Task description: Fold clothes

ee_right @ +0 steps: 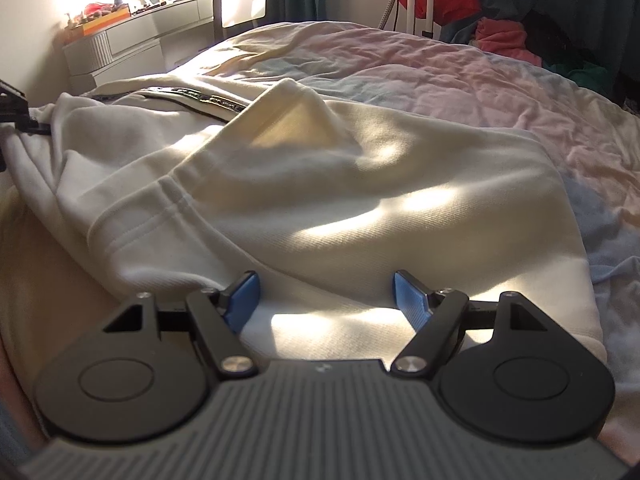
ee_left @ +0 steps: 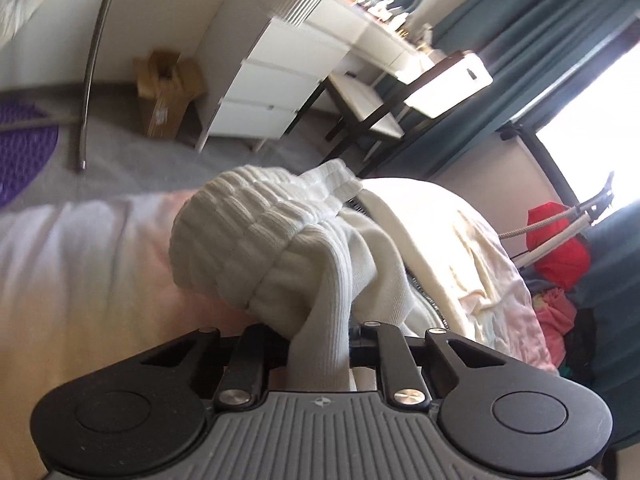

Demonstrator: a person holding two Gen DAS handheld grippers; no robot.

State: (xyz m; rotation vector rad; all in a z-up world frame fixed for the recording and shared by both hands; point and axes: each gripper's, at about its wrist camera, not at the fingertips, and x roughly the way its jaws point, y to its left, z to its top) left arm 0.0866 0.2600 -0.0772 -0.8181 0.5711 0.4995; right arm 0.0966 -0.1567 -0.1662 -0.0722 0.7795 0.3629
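Note:
A cream-white sweatshirt [ee_right: 320,184] with a black printed stripe lies folded over on the bed. My left gripper [ee_left: 320,344] is shut on its ribbed cuff [ee_left: 256,236], which is lifted and bunched above the fingers; the pads are hidden by the cloth. The rest of the garment [ee_left: 460,248] trails off to the right. My right gripper [ee_right: 326,296] is open, its blue pads [ee_right: 244,300] spread just above the near edge of the sweatshirt, holding nothing. A bit of the left gripper [ee_right: 12,112] shows at the left edge of the right wrist view.
A pastel pink and blue bedsheet [ee_right: 460,76] covers the bed. A white drawer unit [ee_left: 280,80], a cardboard box [ee_left: 164,92] and a dark-framed table [ee_left: 368,108] stand on grey carpet. Red and pink clothes [ee_left: 560,240] are piled by teal curtains [ee_left: 540,32].

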